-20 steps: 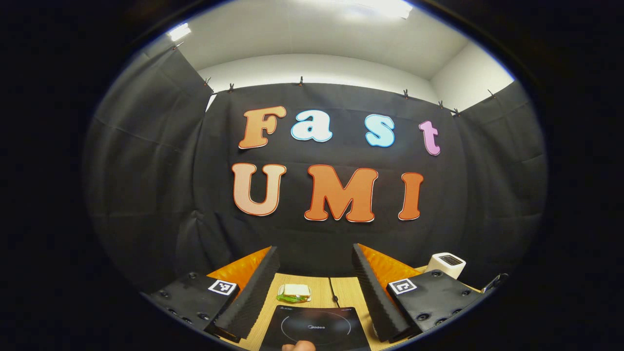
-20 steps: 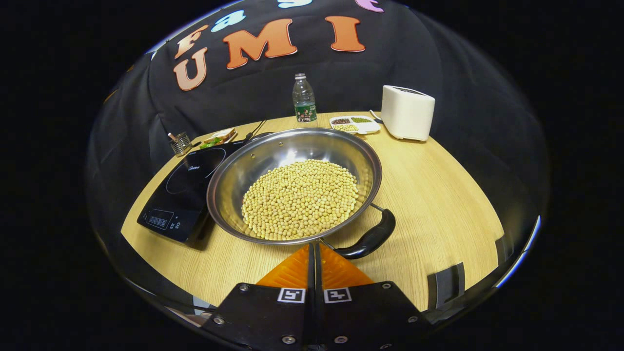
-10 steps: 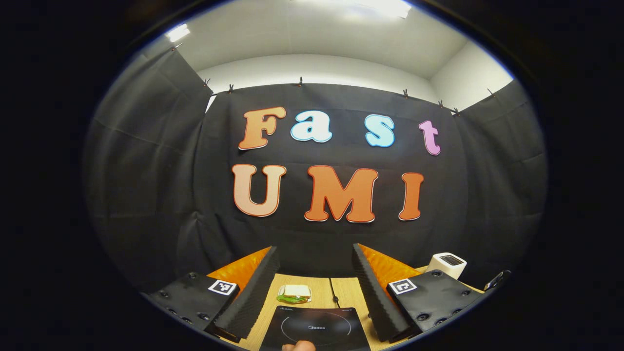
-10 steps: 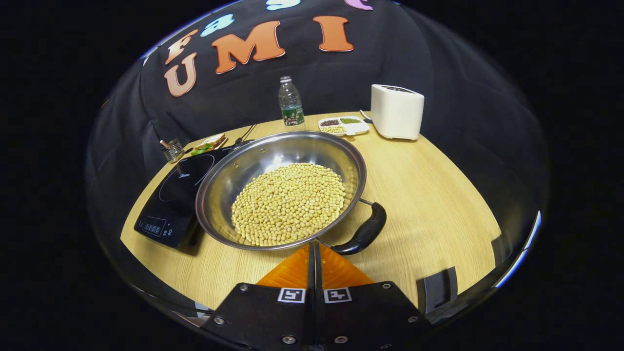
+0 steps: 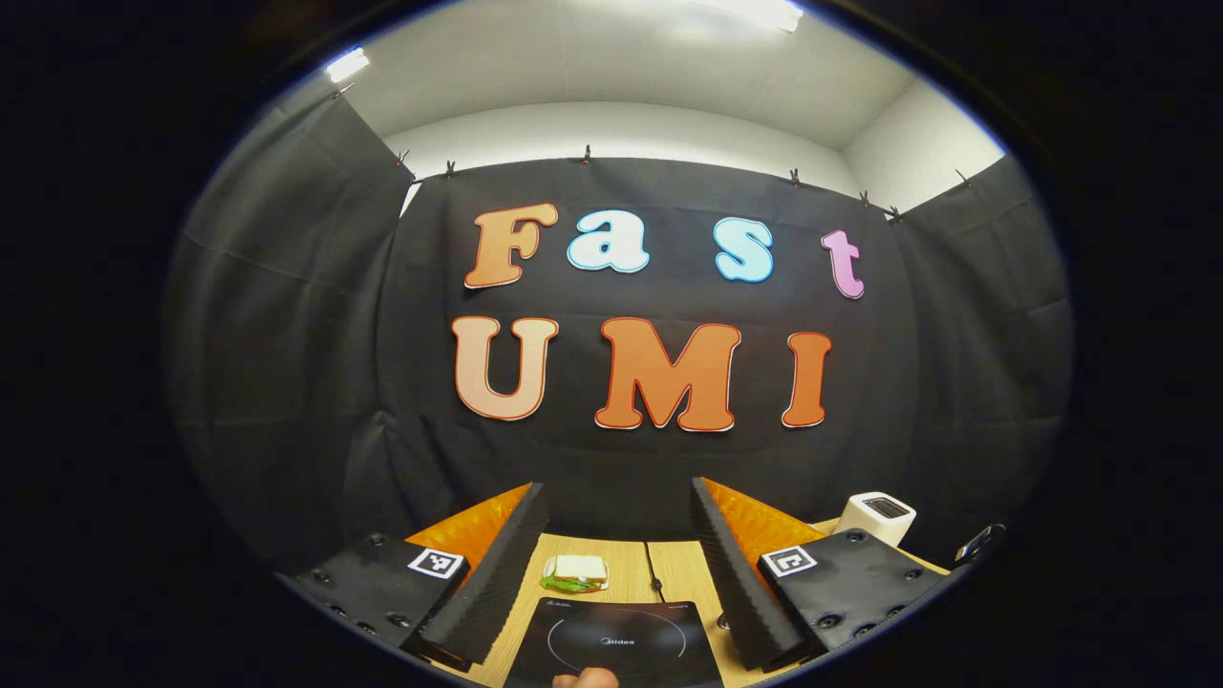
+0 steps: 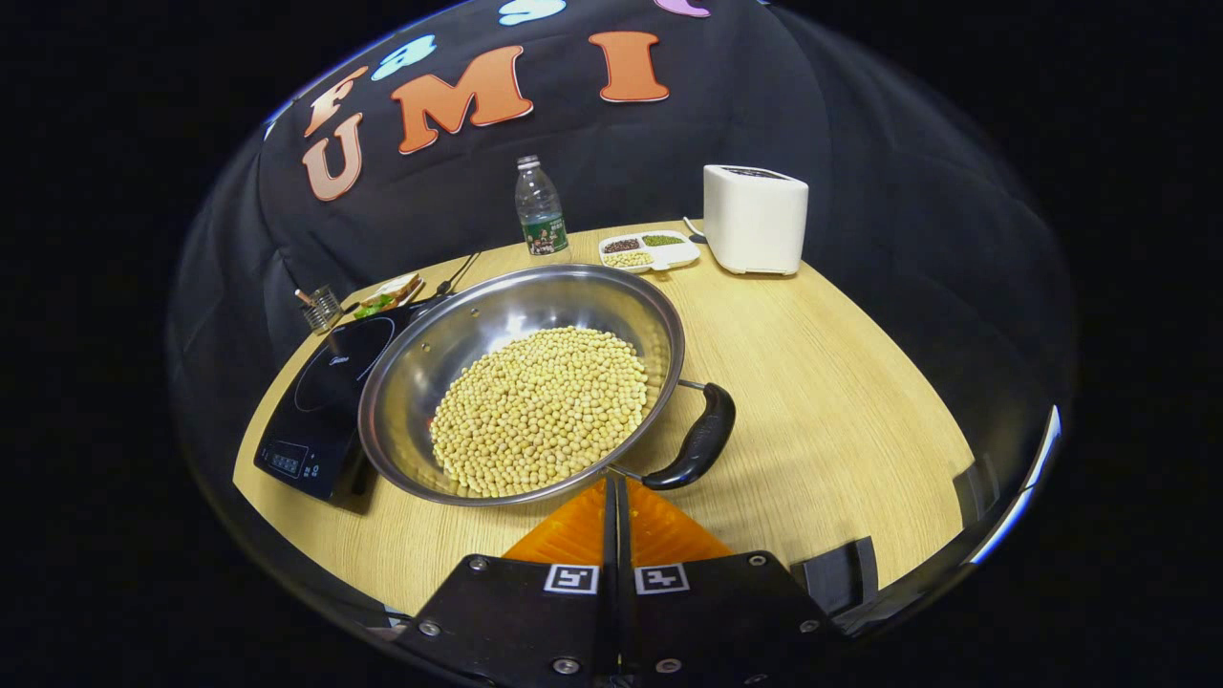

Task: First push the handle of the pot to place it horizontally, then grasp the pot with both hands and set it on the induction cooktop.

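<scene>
In the left gripper view, the left gripper is held with its fingers wide apart and nothing between them. It is pointed mostly at the booth wall, above the near edge of the table. Between the fingers the induction cooktop is seen lying flat on the table, with no pot on it. A sandwich lies just beyond the cooktop, and a white toaster stands far to the right. At the bottom edge a fingertip of the person is seen.

In the right gripper view, the right gripper is closed, its two orange fingers pressed together with nothing held. Its tip is just at the near rim of the pot, close to the near end of the black handle; whether it touches the metal cannot be told. The pot, filled with soybeans, rests on the table, its left side partly over the edge of the cooktop. The handle points to the near right, at a slant. A bottle and a divided tray stand far behind.

It is judged that the first step is only beginning: the handle is not yet pushed into the horizontal position. The two-handed grasp and the placing on the cooktop are both left to be done.
</scene>
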Action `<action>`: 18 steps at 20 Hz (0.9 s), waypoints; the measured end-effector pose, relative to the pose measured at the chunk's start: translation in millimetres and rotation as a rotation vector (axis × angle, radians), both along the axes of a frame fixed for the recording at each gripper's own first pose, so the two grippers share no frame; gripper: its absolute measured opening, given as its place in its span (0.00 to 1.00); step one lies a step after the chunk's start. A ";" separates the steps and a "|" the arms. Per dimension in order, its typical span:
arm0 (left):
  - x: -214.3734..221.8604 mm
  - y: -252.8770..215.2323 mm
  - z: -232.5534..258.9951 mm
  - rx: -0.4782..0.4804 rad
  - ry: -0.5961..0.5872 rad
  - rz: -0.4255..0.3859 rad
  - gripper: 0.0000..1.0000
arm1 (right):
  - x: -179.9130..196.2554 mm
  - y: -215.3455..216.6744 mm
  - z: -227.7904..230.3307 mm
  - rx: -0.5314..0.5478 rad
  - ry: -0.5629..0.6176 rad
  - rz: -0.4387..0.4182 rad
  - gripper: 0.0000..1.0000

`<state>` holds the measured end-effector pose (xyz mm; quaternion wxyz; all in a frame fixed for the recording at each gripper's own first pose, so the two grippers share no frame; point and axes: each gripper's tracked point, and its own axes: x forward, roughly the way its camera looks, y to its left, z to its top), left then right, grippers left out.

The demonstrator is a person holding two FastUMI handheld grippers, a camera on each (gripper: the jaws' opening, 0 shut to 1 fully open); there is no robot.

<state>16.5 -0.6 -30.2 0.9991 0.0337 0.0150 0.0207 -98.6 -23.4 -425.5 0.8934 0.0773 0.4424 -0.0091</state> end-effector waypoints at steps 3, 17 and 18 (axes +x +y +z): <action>1.1 -1.6 -1.0 0.002 0.000 -0.003 0.99 | 3.1 -3.8 -1.5 -0.004 0.000 -0.010 0.00; 8.3 -2.5 -2.7 0.011 0.003 0.007 0.98 | 21.6 -20.8 -5.7 -0.016 -0.002 -0.053 0.00; 9.6 -2.4 -2.9 0.011 0.005 0.007 0.98 | 23.2 -21.9 -6.3 -0.017 -0.002 -0.056 0.00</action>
